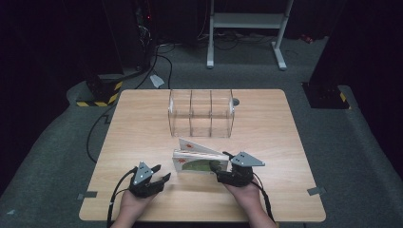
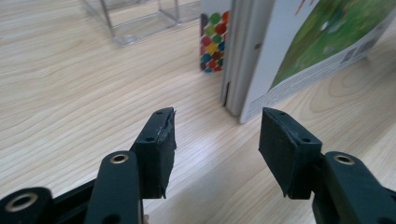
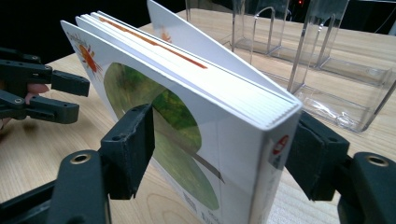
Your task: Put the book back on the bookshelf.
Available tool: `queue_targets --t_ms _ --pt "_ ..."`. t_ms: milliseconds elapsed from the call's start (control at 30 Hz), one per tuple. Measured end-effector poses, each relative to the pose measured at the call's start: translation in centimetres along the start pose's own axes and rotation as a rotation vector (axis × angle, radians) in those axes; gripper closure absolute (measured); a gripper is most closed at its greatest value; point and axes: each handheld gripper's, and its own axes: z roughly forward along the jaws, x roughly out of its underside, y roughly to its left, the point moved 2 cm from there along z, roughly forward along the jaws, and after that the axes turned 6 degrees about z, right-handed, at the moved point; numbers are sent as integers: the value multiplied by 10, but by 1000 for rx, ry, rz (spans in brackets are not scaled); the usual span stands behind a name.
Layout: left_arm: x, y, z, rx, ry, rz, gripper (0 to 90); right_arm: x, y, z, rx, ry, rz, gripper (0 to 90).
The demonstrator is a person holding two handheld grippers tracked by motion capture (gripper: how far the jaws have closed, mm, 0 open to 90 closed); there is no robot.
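Book (image 1: 199,161) upright on its edge on the bench (image 1: 142,133), spine end between the right hand-held gripper (image 3: 219,154) jaws, seemingly gripped; left hand-held gripper (image 1: 159,175) released, empty, just beside. Could topple or fan open if loosely pinched. No legible writing; tiny barcode print only.

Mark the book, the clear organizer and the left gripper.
book (image 3: 187,140), right gripper view, on its green front cover.
clear organizer (image 1: 201,113), high view, on its middle compartment wall.
left gripper (image 2: 217,144), left gripper view, midway between its fingertips.
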Motion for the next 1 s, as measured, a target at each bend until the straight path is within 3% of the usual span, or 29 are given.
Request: queue_targets --t_ms 200,467,833,1000 --pt "4 7 -1 -17 16 -45 443 -1 3 2 -4 -6 -18 354" --pt "6 12 3 -35 44 -51 437 0 4 0 -6 -8 -40 409" --pt "7 28 11 -118 96 -58 427 5 8 -8 -31 -23 -71 570" --pt "6 31 16 -128 118 -78 401 7 10 -11 -42 -24 -79 623"
